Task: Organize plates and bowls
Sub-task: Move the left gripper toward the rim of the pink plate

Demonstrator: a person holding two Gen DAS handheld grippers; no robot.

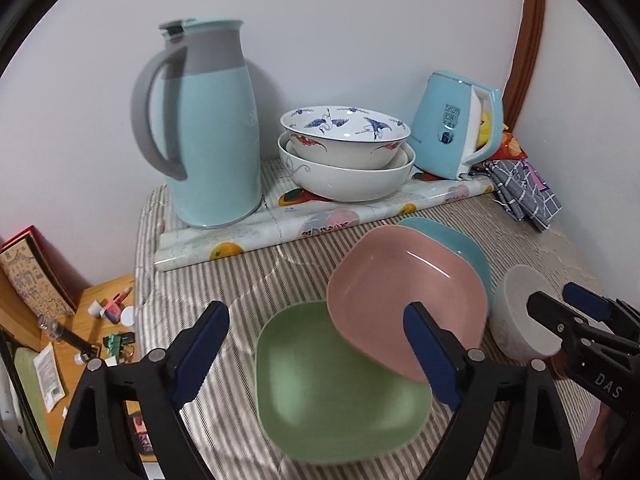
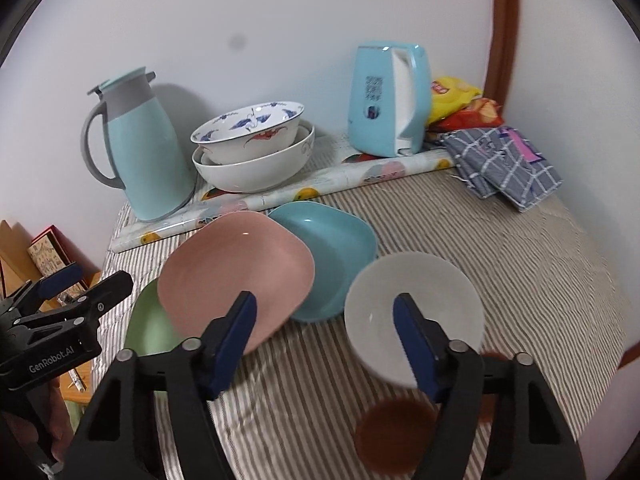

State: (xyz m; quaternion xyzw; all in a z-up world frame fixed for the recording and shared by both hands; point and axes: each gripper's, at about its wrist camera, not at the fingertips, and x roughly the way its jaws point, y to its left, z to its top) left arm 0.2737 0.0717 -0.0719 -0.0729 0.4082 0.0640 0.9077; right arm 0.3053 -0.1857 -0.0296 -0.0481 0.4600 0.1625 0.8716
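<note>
The pink plate (image 1: 404, 304) sits tilted, its near edge propped on the green plate (image 1: 336, 396) and its far edge overlapping the blue plate (image 2: 328, 260), so the three square plates lie fanned out and not yet nested. That half-stacked lean suggests the pile is only partly gathered. Just right of them, a white bowl (image 2: 414, 312) stands above a brown round piece (image 2: 396, 436) on the cloth; whether it rests there or is lifted is unclear.

The left claw (image 1: 316, 356) hovers over the green plate with its jaws spread wide and nothing between them; its right pad overlaps the pink plate's rim in the view, and contact cannot be judged. The right claw (image 2: 324, 344) is likewise spread, one finger crossing the white bowl's mouth, and I cannot tell whether it grips the rim.

At the back, two patterned bowls (image 1: 346, 152) are already nested, flanked by a pale blue jug (image 1: 208, 132) and a blue kettle (image 1: 456, 128).

The surface (image 2: 500, 248) wears a striped cloth, with a rolled fruit-print mat (image 1: 320, 216) along the rear and folded checked cloths (image 2: 504, 164) and snack packets (image 2: 460, 100) in the corner. White walls close in behind; a lower wooden desk (image 1: 104, 300) holds clutter at left.
</note>
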